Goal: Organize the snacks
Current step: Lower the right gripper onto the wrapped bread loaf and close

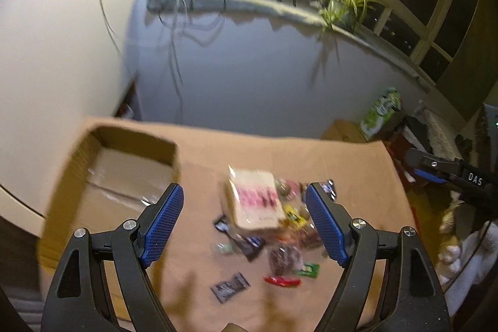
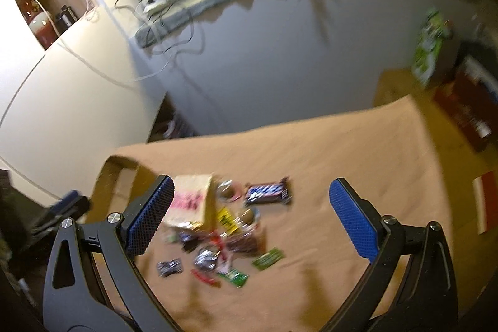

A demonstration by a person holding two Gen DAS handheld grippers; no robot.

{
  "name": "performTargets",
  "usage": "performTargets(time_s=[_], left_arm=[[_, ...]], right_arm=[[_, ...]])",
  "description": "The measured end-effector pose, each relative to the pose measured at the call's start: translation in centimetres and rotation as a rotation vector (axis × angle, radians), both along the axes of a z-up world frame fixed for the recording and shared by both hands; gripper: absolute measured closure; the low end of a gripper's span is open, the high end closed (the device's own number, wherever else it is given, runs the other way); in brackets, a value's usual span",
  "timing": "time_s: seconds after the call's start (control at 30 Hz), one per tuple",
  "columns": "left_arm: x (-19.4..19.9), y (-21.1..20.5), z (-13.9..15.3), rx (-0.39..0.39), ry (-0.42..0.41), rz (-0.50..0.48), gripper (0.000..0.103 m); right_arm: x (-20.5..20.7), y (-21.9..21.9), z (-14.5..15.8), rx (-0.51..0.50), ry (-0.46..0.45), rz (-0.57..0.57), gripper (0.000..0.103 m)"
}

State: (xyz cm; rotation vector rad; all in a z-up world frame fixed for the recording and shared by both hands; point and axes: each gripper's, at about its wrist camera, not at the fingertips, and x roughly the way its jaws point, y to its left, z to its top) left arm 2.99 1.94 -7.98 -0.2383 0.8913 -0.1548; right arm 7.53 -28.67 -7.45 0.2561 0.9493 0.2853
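Our left gripper (image 1: 244, 223) and right gripper (image 2: 249, 217) share black frames, silver screws and blue dimpled pads (image 1: 162, 227); one reads "DAS"

Left gripper (image 1: 244, 221): jaws spread wide, blue pads (image 1: 162, 226) facing each other, nothing between them; black linkage arms angled outward from the wrist. Right gripper (image 2: 249, 217): jaws likewise wide apart, blue pads (image 2: 353, 221) empty. In the left wrist view, the right gripper appears at the far right edge. Both views are motion-blurred.
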Motion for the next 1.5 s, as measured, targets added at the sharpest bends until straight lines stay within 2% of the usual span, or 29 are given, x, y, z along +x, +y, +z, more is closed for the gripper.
performTargets(time_s=[0.23,0.37,0.57,0.73,0.93,1.2,1.27,1.33,1.5], left_arm=[[2.1,-0.9,-3.7,-0.1,0.132,-0.059,0.037],[3.0,-1.1,-5.4,-0.119,0.186,-0.068,0.046],[4.2,-0.8,-7.1,-0.132,0.236,-0.063,0.054],[4.7,-0.8,-8.2,-0.122,0.269,-0.074,0.058],[5.4,-0.8,-9.4,-0.123,0.289,-0.074,0.063],[5.9,-0.4,-10.6,-0.137,0.309,-0.065,0.07],[5.9,-0.5,-10.9,-0.139,0.315,-0.065,0.072],[6.0,-0.5,-11.2,-0.142,0.32,-0.068,0.072],[5.8,-0.5,-11.0,-0.135,0.315,-0.071,0.071]], right_arm=[[2.4,2.9,-4.2,0.104,0.139,0.117,0.001],[4.0,4.3,-6.7,0.176,0.229,0.144,0.001],[5.5,6.8,-9.9,0.192,0.323,0.187,0.015],[6.5,8.7,-12.0,0.166,0.369,0.214,0.035],[7.5,10.3,-14.1,0.167,0.422,0.214,0.049],[8.1,11.3,-16.2,0.205,0.479,0.19,0.053],[8.2,11.7,-16.6,0.21,0.487,0.193,0.056],[8.2,12.1,-17.0,0.219,0.495,0.202,0.063],[8.2,13.2,-17.0,0.216,0.491,0.215,0.066]])
